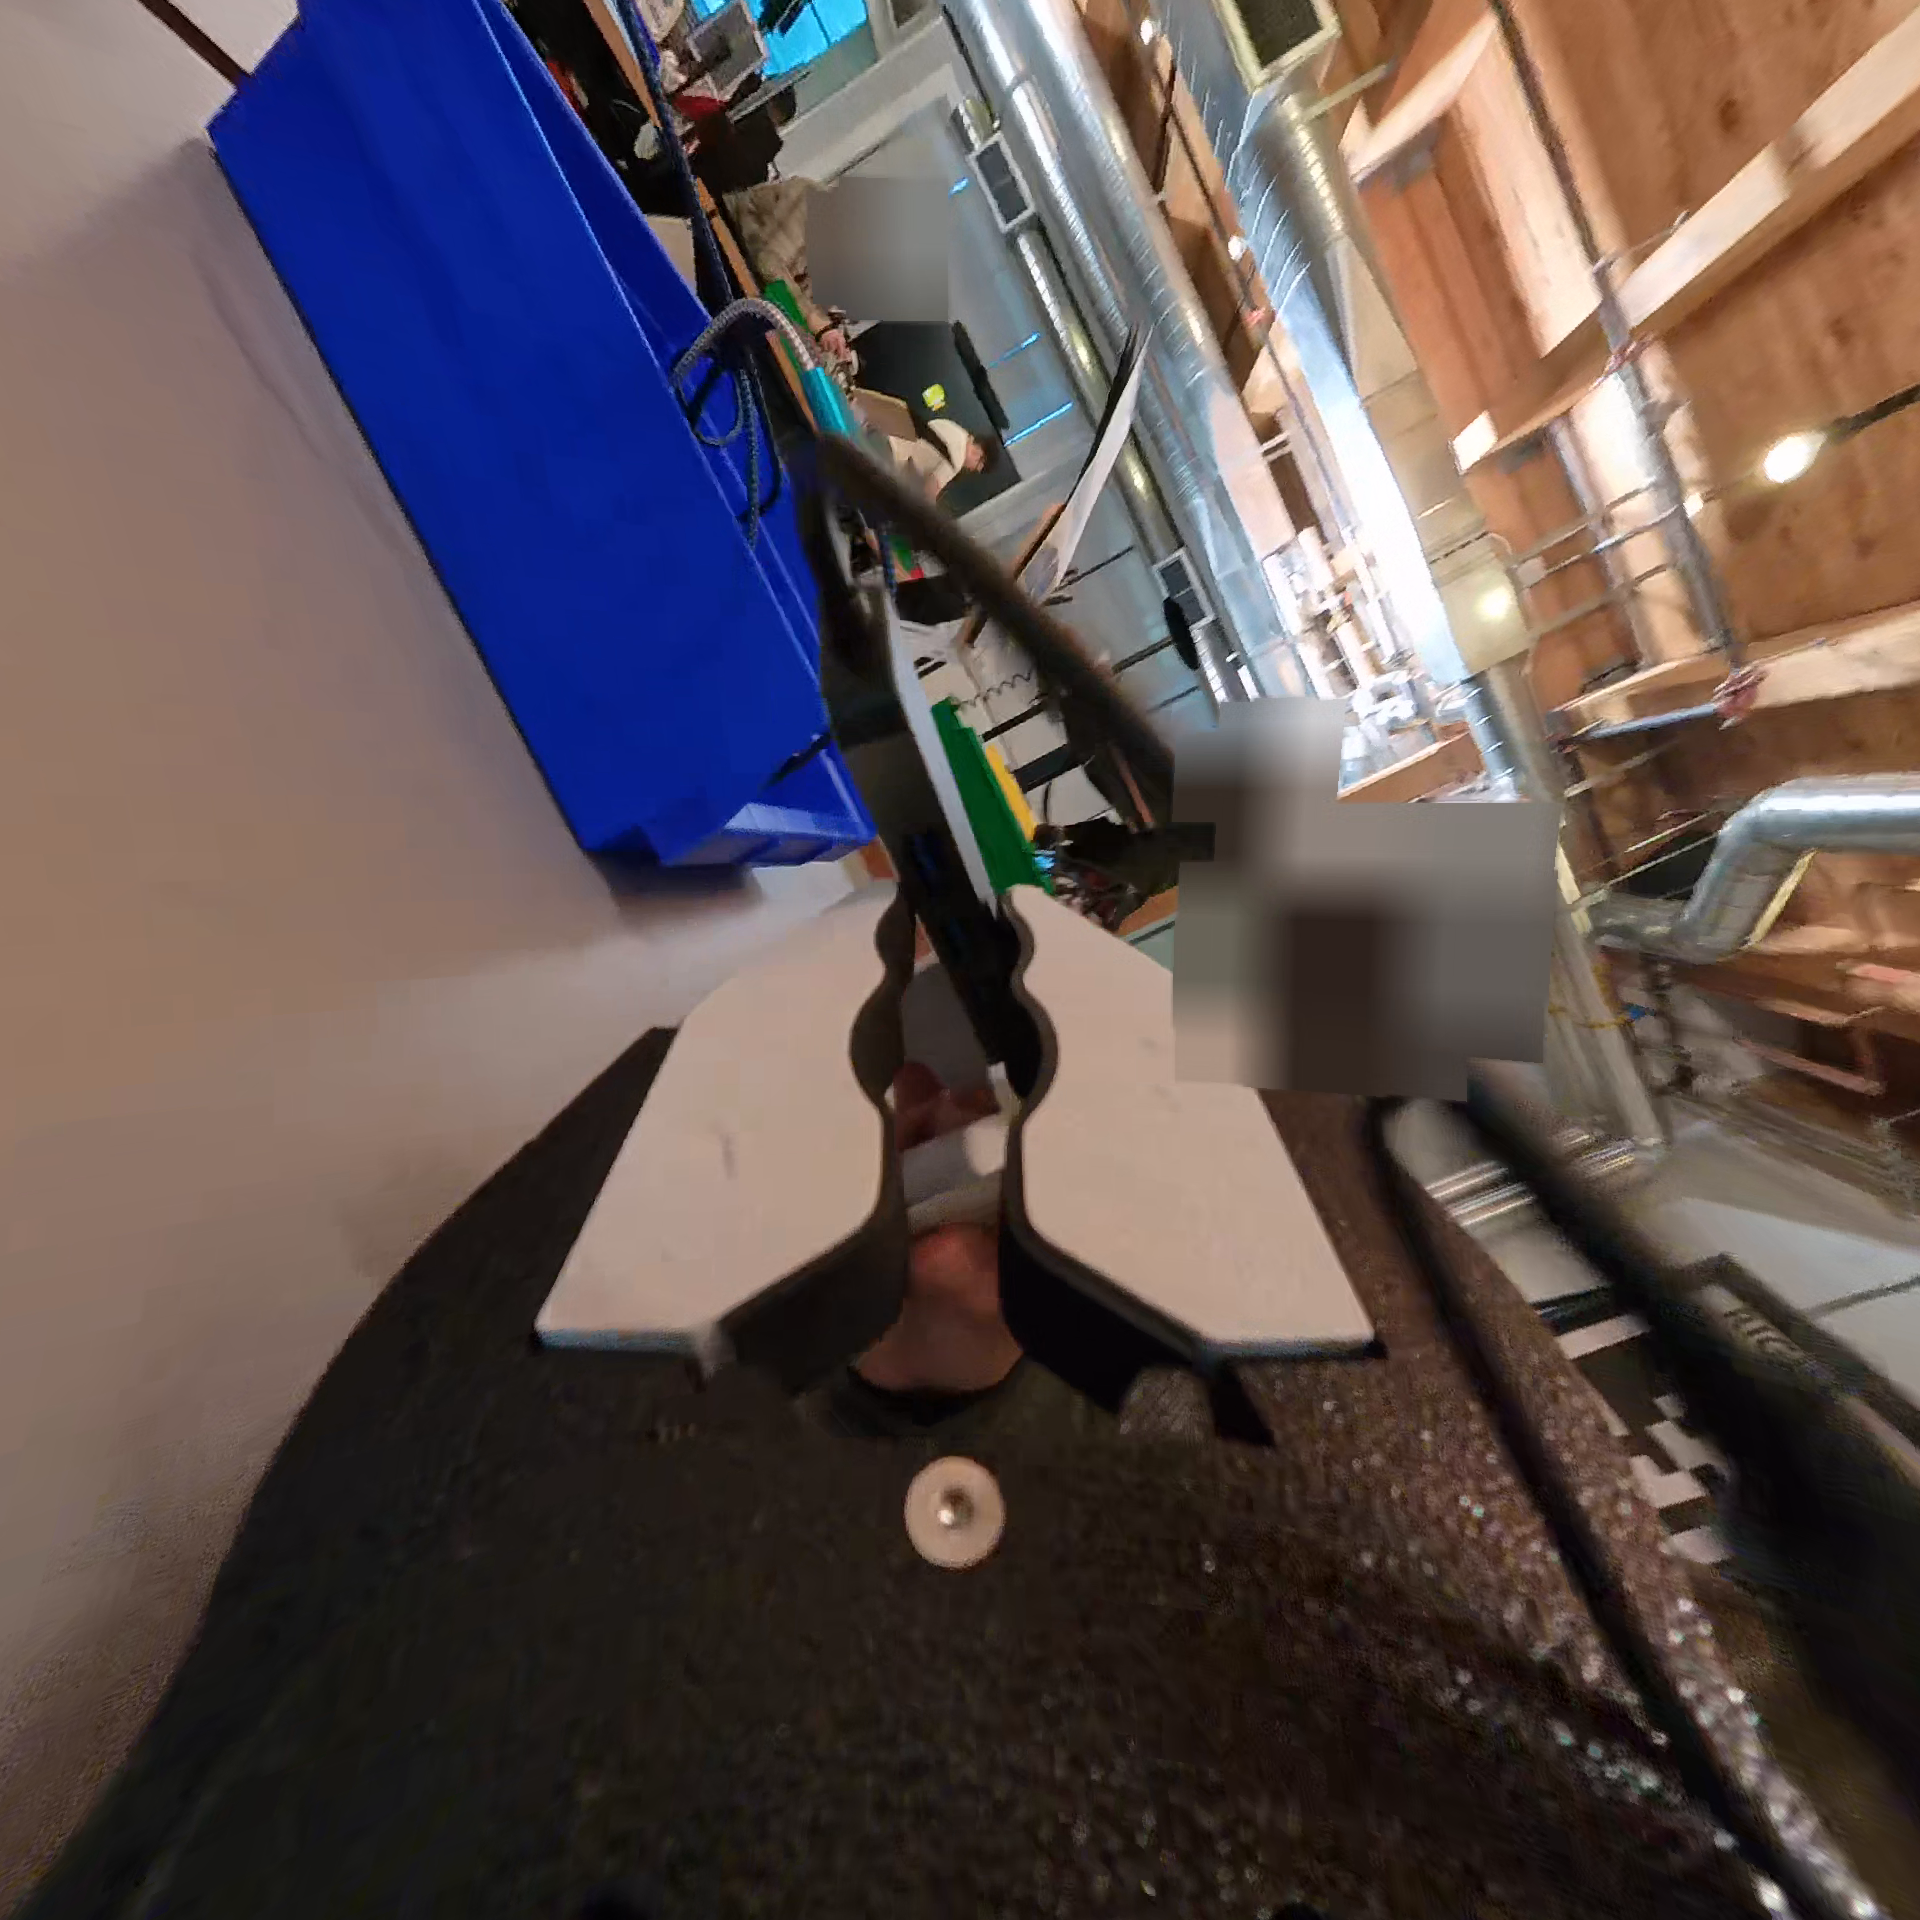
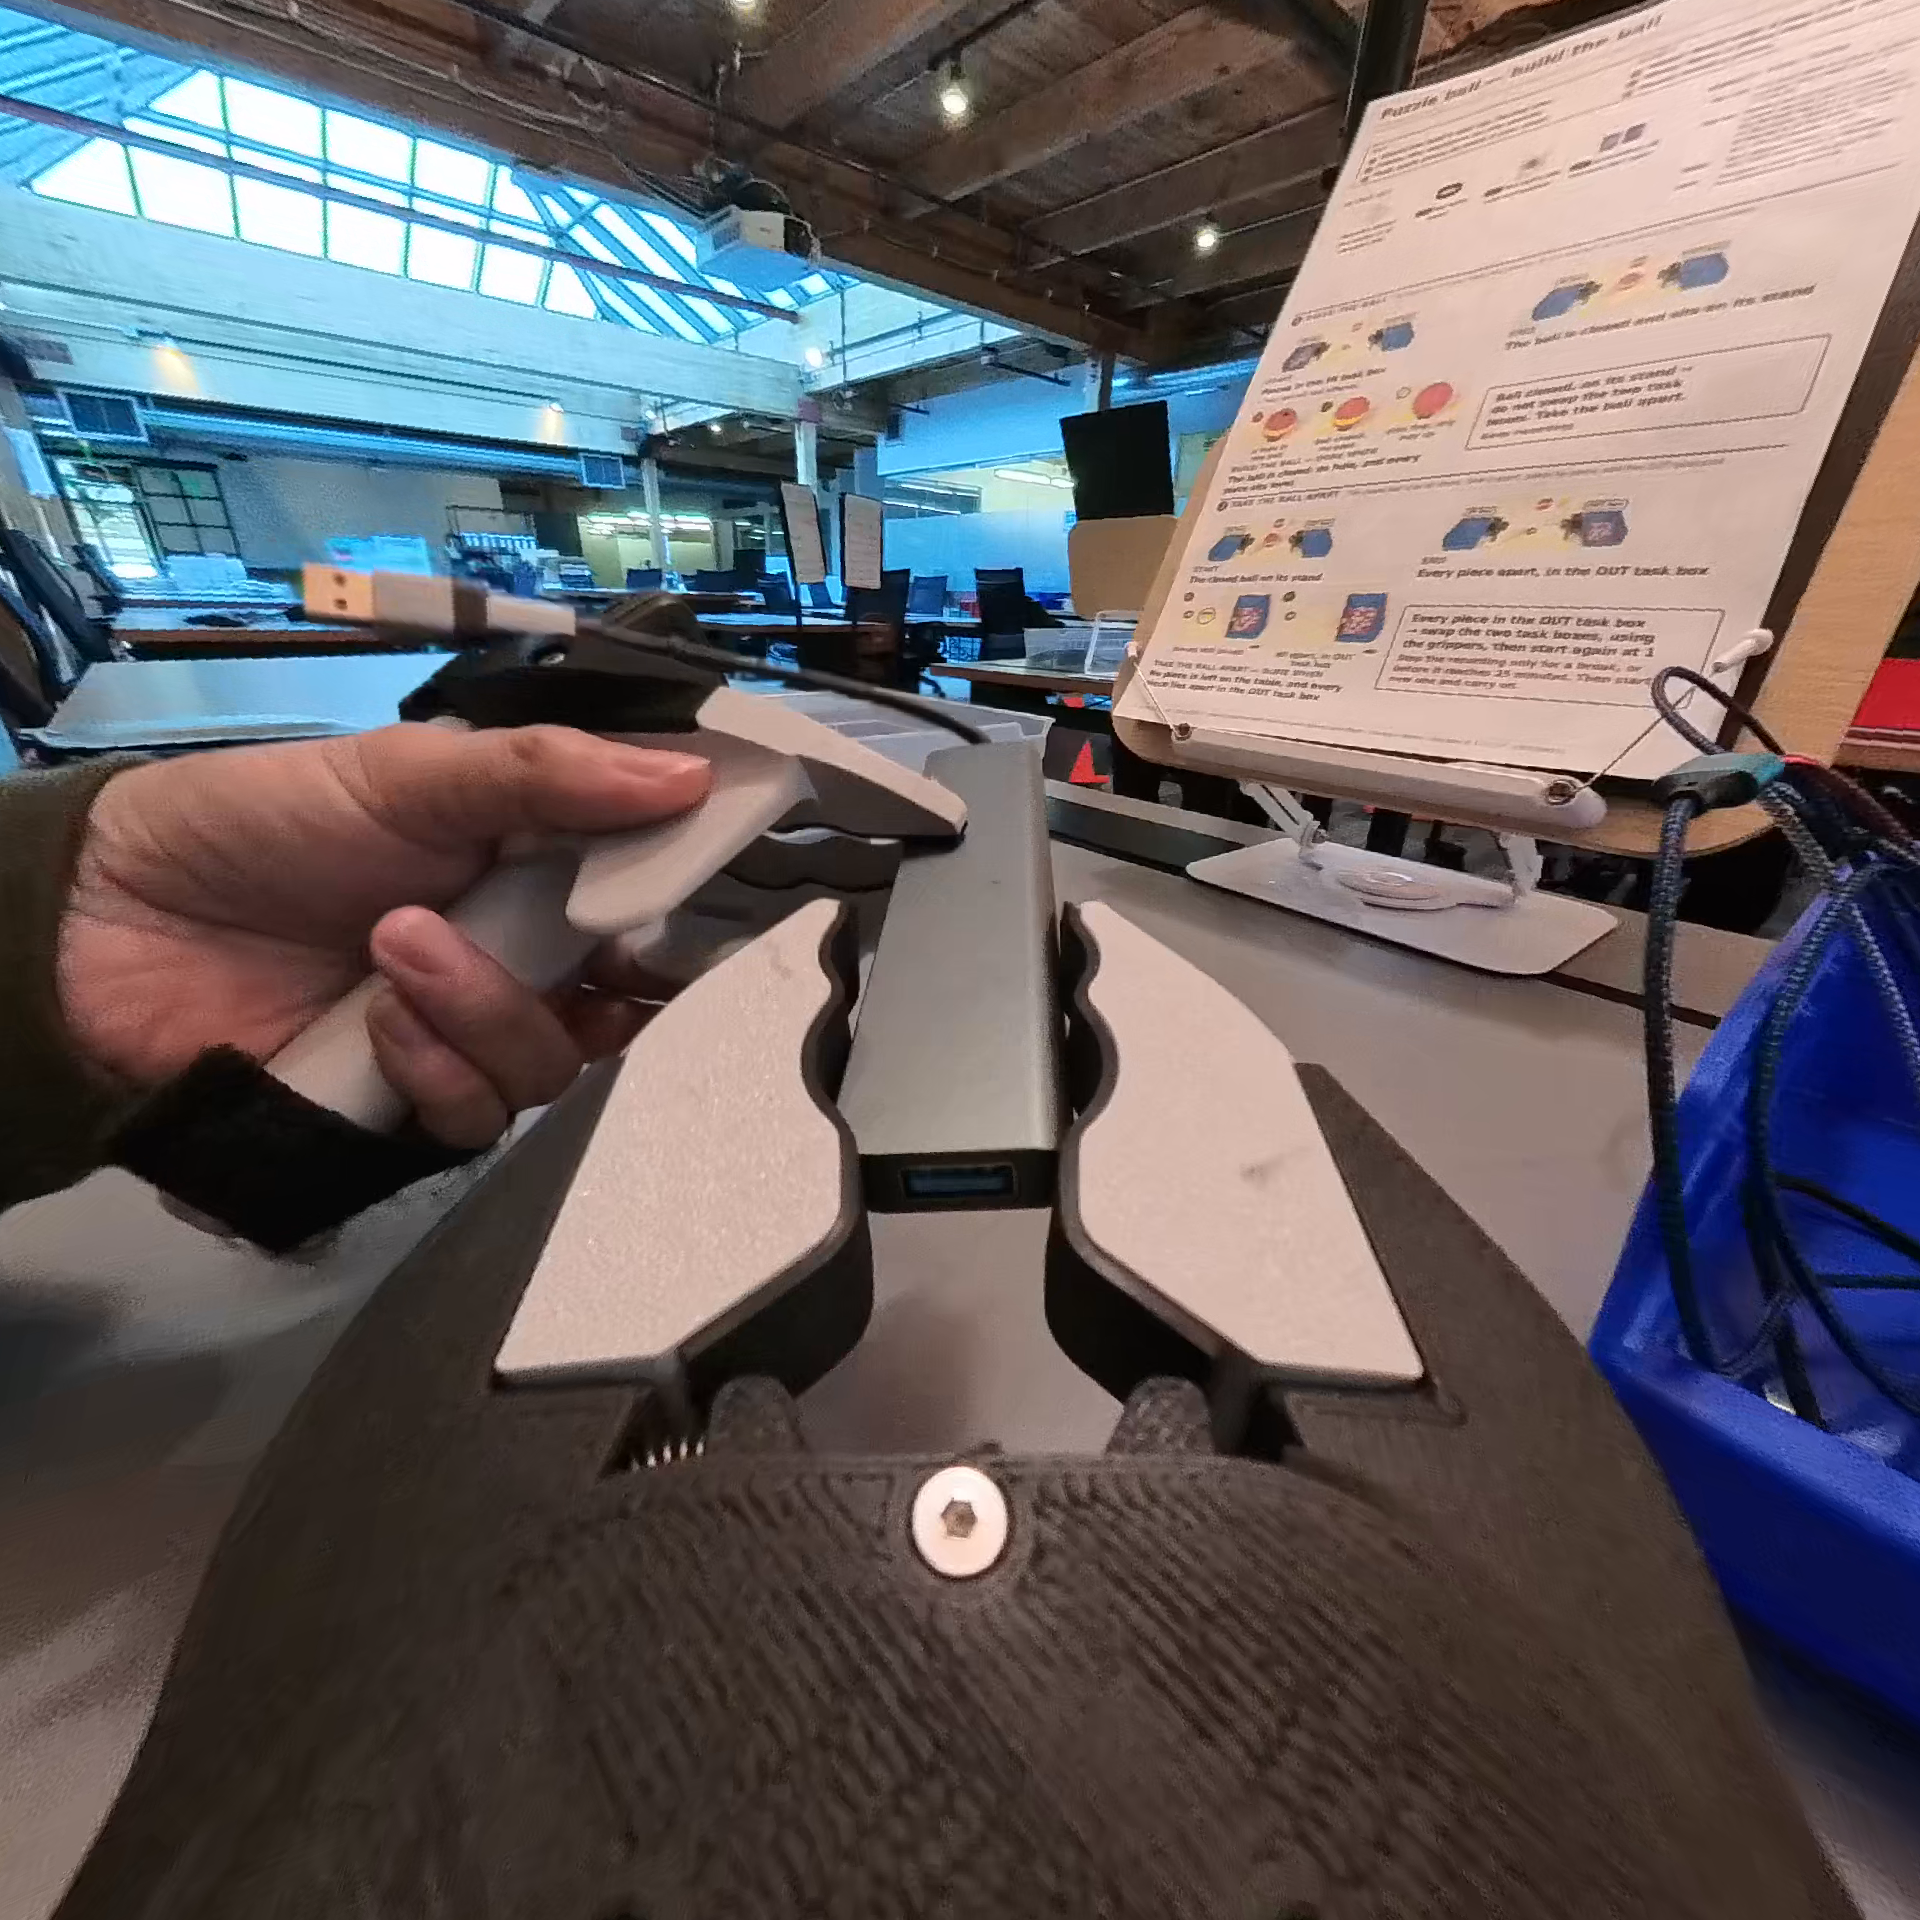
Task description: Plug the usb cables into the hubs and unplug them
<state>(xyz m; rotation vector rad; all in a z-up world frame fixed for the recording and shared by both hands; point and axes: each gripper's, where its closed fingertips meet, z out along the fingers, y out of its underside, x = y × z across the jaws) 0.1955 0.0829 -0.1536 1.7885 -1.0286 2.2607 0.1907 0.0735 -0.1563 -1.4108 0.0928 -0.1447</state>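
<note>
Hub (image 2: 961,997) clamped between right gripper (image 2: 958,920) fingers at frame centre, port facing camera; left gripper (image 2: 831,805), fingers closed on hub's cable end, plug (image 2: 338,594) loose at upper left; plugging step pending, needs plug-to-port alignment.

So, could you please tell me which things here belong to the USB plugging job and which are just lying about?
Job:
- grey USB hub, clamped in right gripper
- USB plug near left gripper
- braided cables in blue bin

Lying about:
- instruction sheet
- its white stand
</note>
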